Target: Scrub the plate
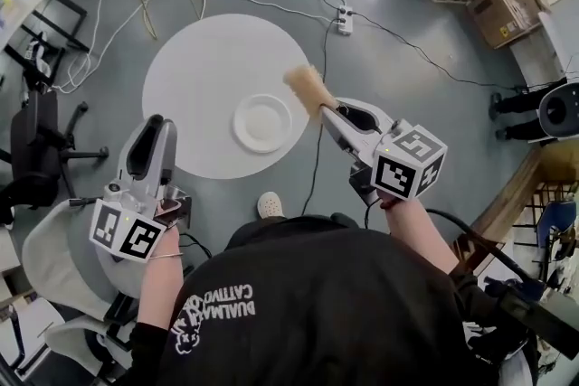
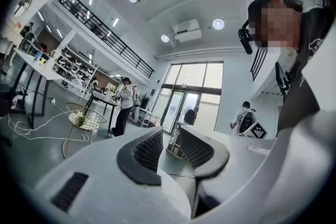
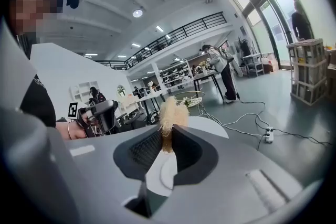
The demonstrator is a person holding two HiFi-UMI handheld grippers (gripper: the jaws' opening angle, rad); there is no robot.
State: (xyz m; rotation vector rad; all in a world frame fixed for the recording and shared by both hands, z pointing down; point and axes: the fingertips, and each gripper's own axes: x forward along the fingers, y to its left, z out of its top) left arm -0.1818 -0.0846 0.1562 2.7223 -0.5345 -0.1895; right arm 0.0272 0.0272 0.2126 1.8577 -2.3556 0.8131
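Plate [image 1: 262, 122] white, round, shallow, bare; lay flat near table's [image 1: 185, 59] near-right edge. Right gripper [image 1: 330, 109] clamped tan brush [image 1: 309, 88], apart from plate. Left gripper [image 1: 154, 133] gaped, empty.

The brush [image 1: 306, 84] poking out past the right gripper's [image 1: 330, 111] fingers [image 3: 144, 150] is showing a pale straw-tan colour. Both that gripper and the left gripper [image 1: 156, 124] are wearing light grey shells, with black ribbed pads lining the fingers. Behind the fingers, each marker cube [image 1: 409, 160] is carrying black-and-white square patterns. Ahead of the fingers, the plate [image 1: 262, 123] is looking plain white against a round white table [image 1: 185, 72]. The floor [image 1: 407, 86] around it is showing a dull blue-grey, crossed by white and black cables [image 1: 312, 167]. The person's shirt [image 1: 344, 303] is showing black with white print.
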